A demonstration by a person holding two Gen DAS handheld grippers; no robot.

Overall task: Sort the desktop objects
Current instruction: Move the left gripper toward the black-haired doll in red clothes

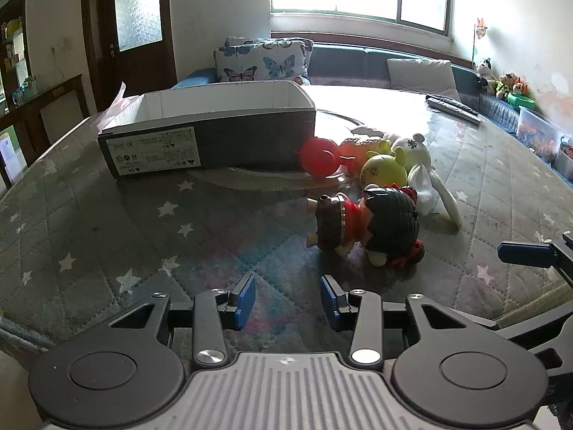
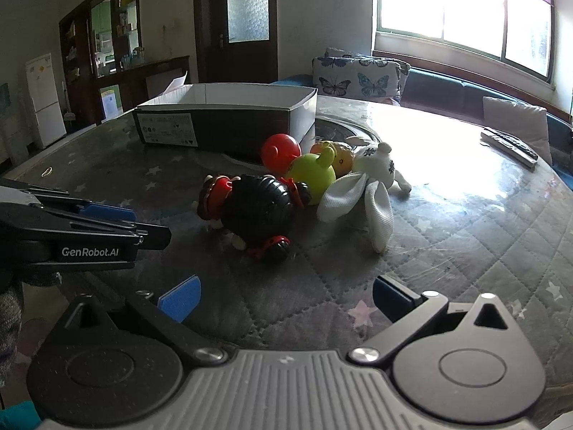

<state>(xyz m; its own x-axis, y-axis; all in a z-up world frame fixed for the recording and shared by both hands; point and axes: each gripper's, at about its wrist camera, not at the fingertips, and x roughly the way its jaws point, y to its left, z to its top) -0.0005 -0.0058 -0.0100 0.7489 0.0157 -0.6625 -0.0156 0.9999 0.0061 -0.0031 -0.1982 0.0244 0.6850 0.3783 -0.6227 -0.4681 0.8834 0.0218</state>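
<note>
Toys lie heaped on my quilted table (image 1: 107, 222): black-haired doll (image 1: 361, 222) nearest, beside the box (image 1: 215, 139). My left gripper (image 1: 288, 299) is half spread, empty; right gripper (image 2: 283, 301) gapes wide, empty, both short of the doll.

The left hand-held gripper (image 1: 288, 301) is held low and level, its two blue-padded fingers (image 1: 244, 299) pointing forward with a moderate gap between them and nothing in that gap. The right hand-held gripper (image 2: 286, 299) is spread much wider, its blue pads (image 2: 181, 302) splayed far apart near the lower corners of its own view, and it too grips nothing. The two sit side by side: the left one shows from the side at the left edge of the right wrist view, and one blue tip of the right one pokes in at the right edge of the left wrist view.
</note>
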